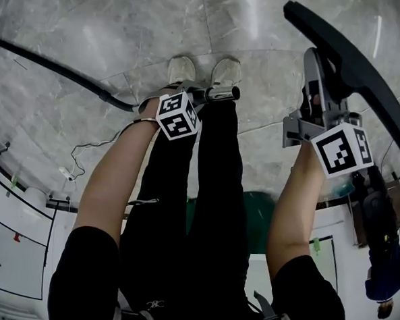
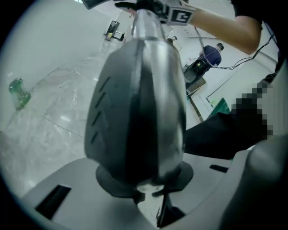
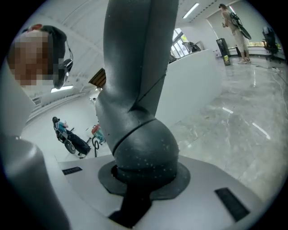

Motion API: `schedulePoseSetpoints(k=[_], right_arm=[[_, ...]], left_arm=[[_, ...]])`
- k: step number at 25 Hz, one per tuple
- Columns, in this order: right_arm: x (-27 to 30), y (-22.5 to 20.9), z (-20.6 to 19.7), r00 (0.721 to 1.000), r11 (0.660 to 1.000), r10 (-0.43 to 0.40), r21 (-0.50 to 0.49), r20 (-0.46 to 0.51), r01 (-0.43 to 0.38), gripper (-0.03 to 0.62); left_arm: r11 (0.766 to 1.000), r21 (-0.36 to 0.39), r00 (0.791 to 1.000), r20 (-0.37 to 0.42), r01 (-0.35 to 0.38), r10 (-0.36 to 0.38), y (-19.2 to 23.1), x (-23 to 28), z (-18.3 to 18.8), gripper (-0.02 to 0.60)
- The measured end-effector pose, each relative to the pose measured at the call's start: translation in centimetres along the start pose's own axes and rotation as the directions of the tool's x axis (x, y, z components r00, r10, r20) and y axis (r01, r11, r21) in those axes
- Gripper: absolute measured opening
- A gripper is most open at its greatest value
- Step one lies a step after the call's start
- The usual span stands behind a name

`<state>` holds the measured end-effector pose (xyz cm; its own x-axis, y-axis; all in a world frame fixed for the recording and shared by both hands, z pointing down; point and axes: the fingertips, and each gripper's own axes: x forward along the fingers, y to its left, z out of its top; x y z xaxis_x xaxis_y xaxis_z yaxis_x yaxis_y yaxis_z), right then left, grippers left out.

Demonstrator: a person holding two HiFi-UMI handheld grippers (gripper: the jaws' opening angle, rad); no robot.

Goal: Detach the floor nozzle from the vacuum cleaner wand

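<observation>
The vacuum wand [image 1: 221,93], a chrome tube on a black hose [image 1: 50,64], is gripped in my left gripper [image 1: 202,95] above the person's shoes. In the left gripper view the wand [image 2: 144,103] fills the jaws of the left gripper [image 2: 148,191], which is shut on it. The floor nozzle [image 1: 354,71], a long black head on a grey neck [image 1: 318,89], hangs at the right, apart from the wand's end. My right gripper [image 1: 309,114] is shut on that neck. In the right gripper view the neck's rounded swivel joint [image 3: 141,148] sits between the jaws of the right gripper [image 3: 144,182].
The floor is grey marble. White cabinets [image 1: 12,246] stand at the lower left, with a thin cable [image 1: 74,172] beside them. A dark bagged machine [image 1: 383,255] stands at the lower right. A green object [image 2: 18,92] lies on the floor. A person [image 3: 234,20] stands far off.
</observation>
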<state>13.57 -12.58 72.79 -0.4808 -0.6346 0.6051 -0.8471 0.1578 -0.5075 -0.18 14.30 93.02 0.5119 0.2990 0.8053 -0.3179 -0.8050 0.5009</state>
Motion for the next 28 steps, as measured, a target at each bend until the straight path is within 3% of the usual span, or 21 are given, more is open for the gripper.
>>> schedulePoseSetpoints(k=[4,8,10,12,14,15,20,23,25,28], right_arm=[[-0.2,0.4,-2.5,0.998,0.996,0.06,0.071,-0.003,-0.06,0.091],[-0.9,0.0,-5.7,0.996,0.987,0.087,0.141,-0.032,-0.082,0.089],[-1.4,-0.7,-7.4,0.994,0.98,0.088,0.184,-0.06,-0.076,0.089],[-1.8,-1.4,-8.9,0.993,0.973,0.091,0.219,-0.081,-0.072,0.089],[-2.3,-2.2,-10.1,0.99,0.975,0.092,0.213,-0.105,-0.068,0.089],[-2.5,-2.6,-10.6,0.989,0.979,0.089,0.191,-0.12,-0.066,0.089],[-2.2,-5.5,-12.1,0.986,0.995,0.065,0.09,-0.153,-0.052,0.087],[-1.4,-6.8,-12.7,0.987,0.981,0.115,0.168,-0.109,-0.096,0.087],[-0.8,-7.3,-12.9,0.987,0.971,0.144,0.205,-0.07,-0.127,0.086],[-0.1,-8.0,-13.1,0.991,0.975,0.123,0.194,-0.053,-0.111,0.086]], left_arm=[[0.99,-0.102,0.995,-0.006,-0.097,0.097,7.2,1.3,1.4,0.11],[0.958,-0.188,0.976,-0.013,-0.217,0.219,12.6,2.2,1.7,0.11],[0.93,-0.233,0.958,-0.033,-0.286,0.286,15.1,2.3,0.9,0.112],[0.882,-0.281,0.926,-0.084,-0.378,0.369,18.1,2.5,-0.5,0.12],[0.834,-0.312,0.89,-0.153,-0.456,0.43,20.3,3.1,-2.2,0.126],[0.82,-0.317,0.879,-0.185,-0.476,0.439,21.0,3.7,-3.2,0.127],[0.82,-0.303,0.865,-0.297,-0.486,0.404,23.5,8.1,-6.9,0.129],[0.803,-0.295,0.844,-0.328,-0.518,0.424,25.2,10.5,-7.8,0.132],[0.805,-0.29,0.843,-0.334,-0.517,0.422,26.0,11.8,-8.1,0.135],[0.814,-0.289,0.849,-0.338,-0.504,0.406,26.8,12.8,-8.1,0.137]])
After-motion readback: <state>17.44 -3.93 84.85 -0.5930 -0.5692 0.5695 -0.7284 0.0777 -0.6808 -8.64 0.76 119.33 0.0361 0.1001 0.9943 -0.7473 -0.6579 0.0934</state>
